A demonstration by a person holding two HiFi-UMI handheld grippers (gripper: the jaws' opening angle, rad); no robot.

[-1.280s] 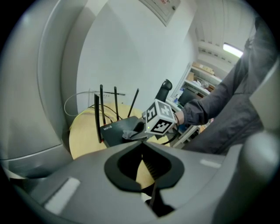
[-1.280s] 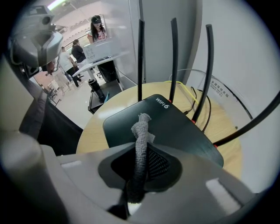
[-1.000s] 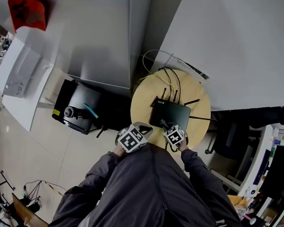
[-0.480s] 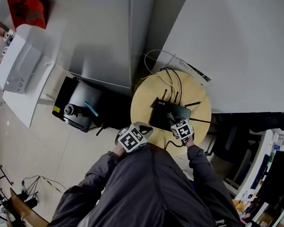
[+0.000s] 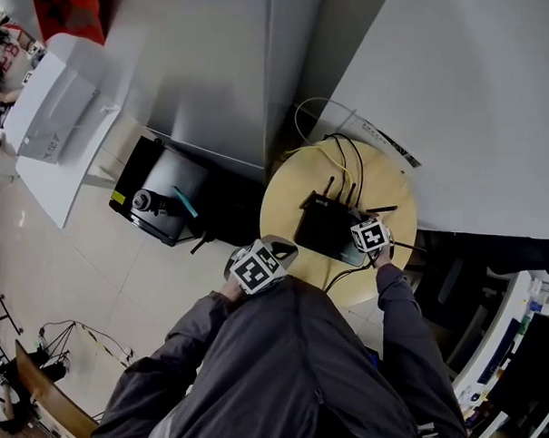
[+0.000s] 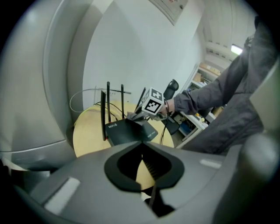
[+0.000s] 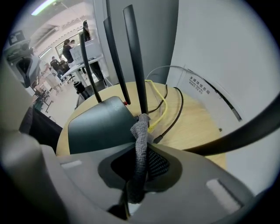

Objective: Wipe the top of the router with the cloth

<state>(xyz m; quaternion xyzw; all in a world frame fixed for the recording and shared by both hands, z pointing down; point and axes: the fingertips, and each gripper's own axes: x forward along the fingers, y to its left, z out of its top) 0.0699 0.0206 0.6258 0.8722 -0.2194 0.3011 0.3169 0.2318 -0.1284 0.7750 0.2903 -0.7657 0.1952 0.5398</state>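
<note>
Left of the router (image 5: 327,227), hold the closed, empty left gripper (image 6: 142,153) clear; at the router's right end, press the cloth (image 7: 141,131) pinched in the right gripper (image 7: 139,168) flat and sweep evenly, dodging the antennas (image 7: 133,57).

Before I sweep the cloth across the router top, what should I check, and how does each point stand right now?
1. Cloth clamped in right gripper: ok.
2. Cloth pressed on the router top: cannot tell; it sits at the rear corner.
3. Sweep path free of the antenna: not ok, it stands just ahead of the cloth.
4. Yellow cable away from the cloth: not ok, it runs close behind.
5. Left gripper out of the way: ok, shut, empty, short of the router.
</note>
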